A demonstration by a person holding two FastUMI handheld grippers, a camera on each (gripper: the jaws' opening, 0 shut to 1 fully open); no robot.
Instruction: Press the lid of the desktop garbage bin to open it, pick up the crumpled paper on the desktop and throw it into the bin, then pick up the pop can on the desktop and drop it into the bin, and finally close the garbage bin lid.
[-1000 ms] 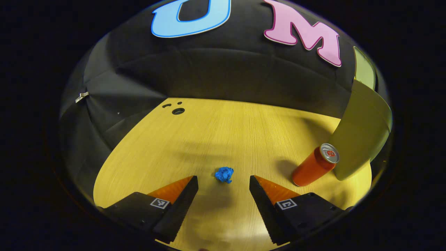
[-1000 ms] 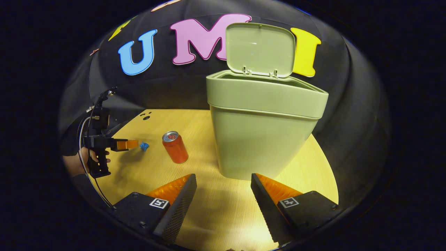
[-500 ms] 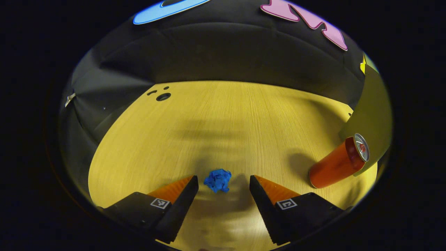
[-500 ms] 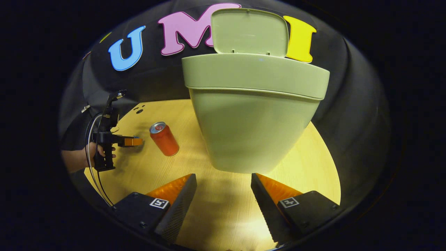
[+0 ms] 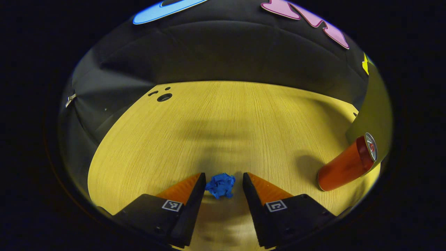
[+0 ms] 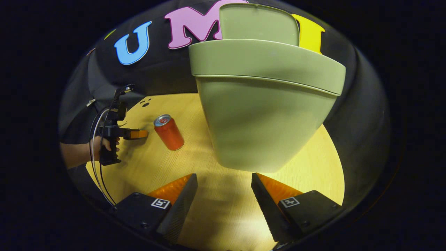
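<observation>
Left tool point(image 5: 221, 181) half-narrowed around the paper ball point(image 5: 220, 185) on the table point(image 5: 223, 118), fingers not clearly gripping; ball so light, an off-centre squeeze may squirt it forward.

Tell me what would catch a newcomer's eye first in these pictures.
The big green bin looms in the right gripper view, its lid standing open above it. Left of it an orange pop can stands on the wooden table. In the left gripper view, blue crumpled paper lies between the left gripper fingers, which have not closed on it.
</observation>
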